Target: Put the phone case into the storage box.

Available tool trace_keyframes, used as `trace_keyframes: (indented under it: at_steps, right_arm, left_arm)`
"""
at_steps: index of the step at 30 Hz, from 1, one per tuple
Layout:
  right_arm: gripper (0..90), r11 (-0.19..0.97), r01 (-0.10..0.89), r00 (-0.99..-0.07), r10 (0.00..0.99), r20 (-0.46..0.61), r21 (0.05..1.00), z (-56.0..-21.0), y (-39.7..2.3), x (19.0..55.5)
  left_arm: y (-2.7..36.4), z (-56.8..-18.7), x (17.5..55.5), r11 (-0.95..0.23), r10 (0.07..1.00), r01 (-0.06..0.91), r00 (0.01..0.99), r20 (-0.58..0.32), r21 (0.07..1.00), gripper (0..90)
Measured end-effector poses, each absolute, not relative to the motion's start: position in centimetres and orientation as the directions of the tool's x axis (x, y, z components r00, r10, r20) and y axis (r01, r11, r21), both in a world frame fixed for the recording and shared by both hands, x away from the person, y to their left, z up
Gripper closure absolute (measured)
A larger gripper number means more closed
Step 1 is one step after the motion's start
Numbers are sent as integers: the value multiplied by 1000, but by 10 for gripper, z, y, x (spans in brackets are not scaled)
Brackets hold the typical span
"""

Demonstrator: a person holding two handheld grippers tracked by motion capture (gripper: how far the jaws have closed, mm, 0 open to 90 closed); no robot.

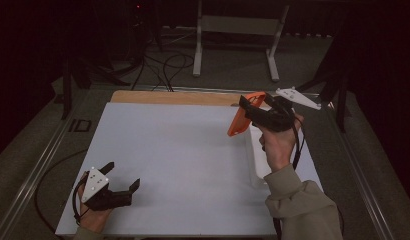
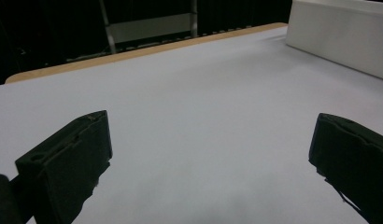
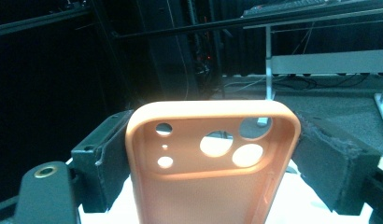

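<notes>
Inspection finds my right gripper [image 1: 253, 111] raised above the far right part of the table [image 1: 173, 160], its jaws clamped on an orange phone case [image 1: 241, 119]. In the high view the case hangs tilted, its upper end near the table's wooden far edge [image 1: 173, 97] and its lower end over the white surface, clear of it. In the right gripper view the case [image 3: 213, 158] stands between my two black jaws, which press on its long sides, one pad left and one right. Its hollow inner face is turned toward the camera, with the camera cutouts near the top: two small holes at left and larger round ones at right. My right hand [image 1: 277, 145] grips the tool from below, and a cable trails down along the sleeve [image 1: 303, 205].

A white box [image 1: 257, 159] sits on the table just below and beside my right hand, near the right edge; I cannot tell what it contains. In the left gripper view its white wall [image 2: 339, 37] shows at upper right, well apart from my left tool.

My left gripper [image 1: 124, 185] rests low at the near left corner of the table, held in my left hand [image 1: 93, 217]. Its jaws stand wide apart with nothing between them; the left gripper view shows bare white surface [image 2: 203, 130] in the gap.

Behind the table, a white metal frame [image 1: 238, 30] stands on the dark floor among loose cables [image 1: 165, 65].
</notes>
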State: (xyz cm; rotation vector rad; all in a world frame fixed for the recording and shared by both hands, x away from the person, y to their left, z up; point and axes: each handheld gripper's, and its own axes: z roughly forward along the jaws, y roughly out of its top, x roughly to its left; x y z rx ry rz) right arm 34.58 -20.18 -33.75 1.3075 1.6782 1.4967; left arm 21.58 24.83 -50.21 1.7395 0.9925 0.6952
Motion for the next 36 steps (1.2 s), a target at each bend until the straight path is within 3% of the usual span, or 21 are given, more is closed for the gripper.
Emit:
trace_keyframes:
  at_steps: [36]
  right_arm:
    - [170,-78,296,-287,943,166,952,-327,-218,375]
  left_arm:
    - [248,-504,216,-186,867,309,499,8,933,2]
